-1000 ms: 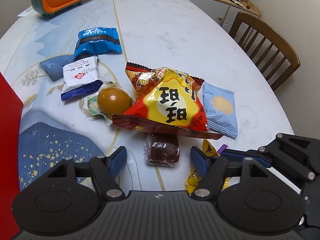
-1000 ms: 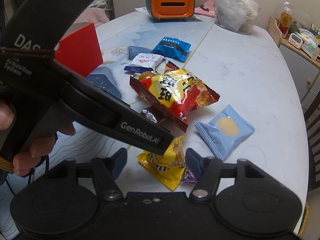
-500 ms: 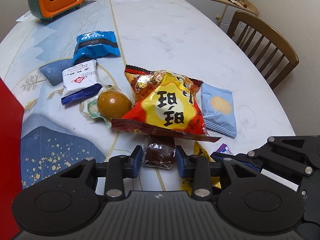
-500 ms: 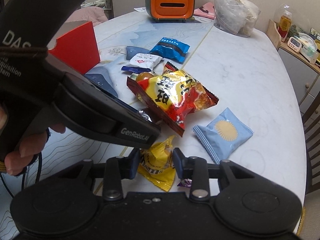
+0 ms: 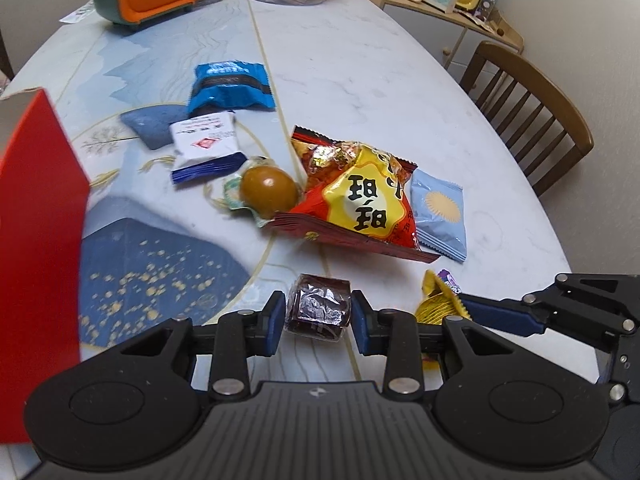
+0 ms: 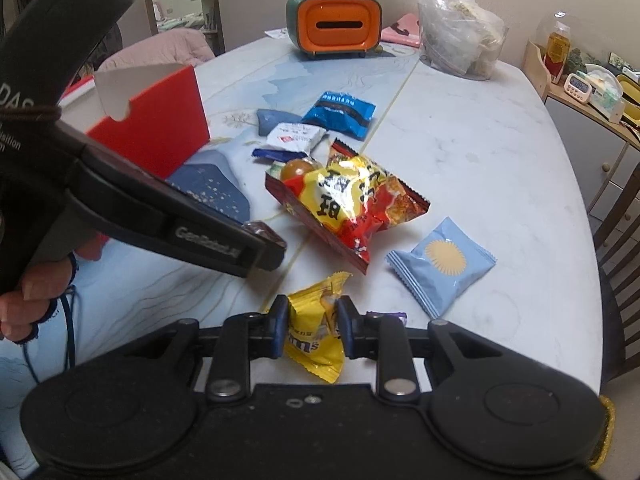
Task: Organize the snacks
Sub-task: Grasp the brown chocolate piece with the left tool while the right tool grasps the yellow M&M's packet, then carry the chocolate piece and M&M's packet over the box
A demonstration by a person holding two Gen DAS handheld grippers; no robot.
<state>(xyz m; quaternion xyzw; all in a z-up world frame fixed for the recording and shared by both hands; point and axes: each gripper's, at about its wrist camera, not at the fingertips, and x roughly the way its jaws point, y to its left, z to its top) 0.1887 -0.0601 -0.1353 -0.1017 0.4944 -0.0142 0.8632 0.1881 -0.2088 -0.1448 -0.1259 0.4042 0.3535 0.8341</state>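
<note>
Nearest in the left wrist view, the left gripper has its blue pads pressed against both sides of a dark brown wrapped candy, which sits raised at the near edge of the counter. To its right, the right gripper is clamped on a yellow M&M's packet, its fingers narrowed onto the crumpled wrapper; a small purple-wrapped sweet lies just beside its right finger.

Just beyond the grippers, a large red and yellow snack bag with black characters lies in the middle of the counter. Touching its right edge is a pale blue sachet printed with a golden sun. Against the bag's left edge rests a brown vacuum-packed egg in clear wrapping. At the left, a red cardboard box stands upright, its open top showing a white inner wall.

Farther back and left of the egg lies a white packet with a dark blue end, and behind it a bright blue packet with a black band, the two near each other.

At the far end of the counter stand an orange and green tissue holder and, to its right, a clear plastic bag of pale contents. A wooden chair stands off the counter's right side, with a side cabinet carrying small items beyond it.
</note>
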